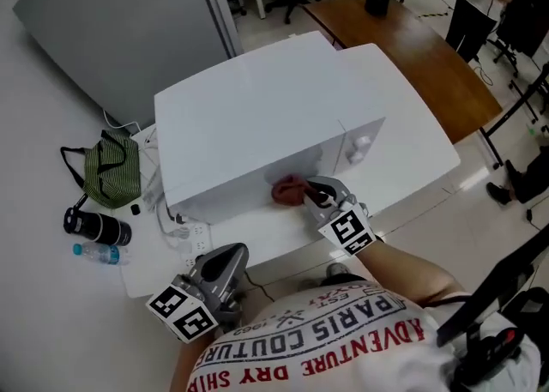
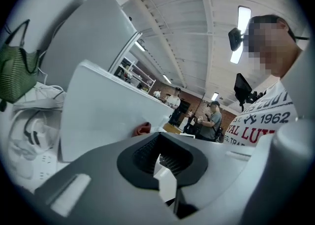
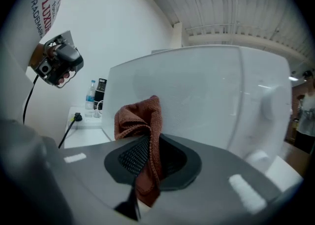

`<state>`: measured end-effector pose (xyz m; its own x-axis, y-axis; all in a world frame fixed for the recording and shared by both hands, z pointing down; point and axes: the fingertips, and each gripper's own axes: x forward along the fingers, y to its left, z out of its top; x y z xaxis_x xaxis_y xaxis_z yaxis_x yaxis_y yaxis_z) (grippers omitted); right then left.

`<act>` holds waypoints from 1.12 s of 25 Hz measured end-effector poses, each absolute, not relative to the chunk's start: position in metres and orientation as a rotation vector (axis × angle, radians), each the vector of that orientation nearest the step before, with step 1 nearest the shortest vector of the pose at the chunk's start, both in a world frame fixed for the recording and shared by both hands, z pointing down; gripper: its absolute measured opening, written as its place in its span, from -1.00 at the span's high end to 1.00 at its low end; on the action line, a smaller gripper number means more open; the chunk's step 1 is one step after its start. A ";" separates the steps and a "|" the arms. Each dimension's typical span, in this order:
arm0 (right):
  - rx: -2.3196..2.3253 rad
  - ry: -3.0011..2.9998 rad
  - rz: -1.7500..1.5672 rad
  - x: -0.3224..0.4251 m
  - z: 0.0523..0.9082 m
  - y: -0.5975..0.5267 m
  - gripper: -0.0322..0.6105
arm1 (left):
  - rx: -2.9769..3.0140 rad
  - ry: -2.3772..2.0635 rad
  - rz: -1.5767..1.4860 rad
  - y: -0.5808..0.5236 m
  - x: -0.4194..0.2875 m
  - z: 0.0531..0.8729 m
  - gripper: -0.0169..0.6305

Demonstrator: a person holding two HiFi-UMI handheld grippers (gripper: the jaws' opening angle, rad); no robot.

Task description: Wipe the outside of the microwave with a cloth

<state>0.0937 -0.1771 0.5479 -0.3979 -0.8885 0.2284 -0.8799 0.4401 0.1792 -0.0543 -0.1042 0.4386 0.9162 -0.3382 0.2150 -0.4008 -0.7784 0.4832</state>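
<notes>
Rust-red cloth [image 3: 138,118] ×1, clenched in right tongs [image 1: 313,197] against one white microwave [image 1: 283,116] | left tongs [image 1: 225,263] clenched, empty

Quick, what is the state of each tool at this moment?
Left tool: closed, holding nothing.
Right tool: closed on the reddish-brown cloth.

cloth [image 1: 287,190]: partly behind right gripper [image 1: 312,195] | microwave [image 1: 283,116] knobs [image 1: 358,148]: markings too small to read

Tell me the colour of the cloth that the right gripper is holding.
Reddish brown, a rust tone. The cloth shows best in the right gripper view.
</notes>
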 end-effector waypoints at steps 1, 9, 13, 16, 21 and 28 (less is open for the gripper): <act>1.560 -2.381 -0.029 0.110 0.547 -0.175 0.76 | 2.544 -0.500 0.163 -0.103 -0.044 0.438 0.93; 1.773 -2.227 0.057 0.195 0.539 -0.162 0.76 | 2.573 -0.320 0.205 -0.098 0.014 0.434 0.93; 1.775 -2.225 0.067 0.197 0.538 -0.160 0.76 | 2.573 -0.301 0.213 -0.095 0.021 0.433 0.93; 1.775 -2.235 0.102 0.197 0.540 -0.160 0.76 | 2.567 -0.316 0.207 -0.094 0.018 0.434 0.93; 1.667 -2.323 0.260 0.183 0.536 -0.148 0.76 | 2.548 -0.349 0.180 -0.094 0.004 0.439 0.93; 1.531 -2.631 0.664 0.142 0.475 -0.087 0.77 | 2.507 -0.367 0.068 -0.097 -0.021 0.450 0.93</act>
<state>0.1416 -0.0868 0.4754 -0.5167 -0.8243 0.2316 -0.8354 0.4262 -0.3470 -0.0212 -0.0975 0.4502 0.9605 -0.2457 0.1311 -0.2763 -0.7829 0.5574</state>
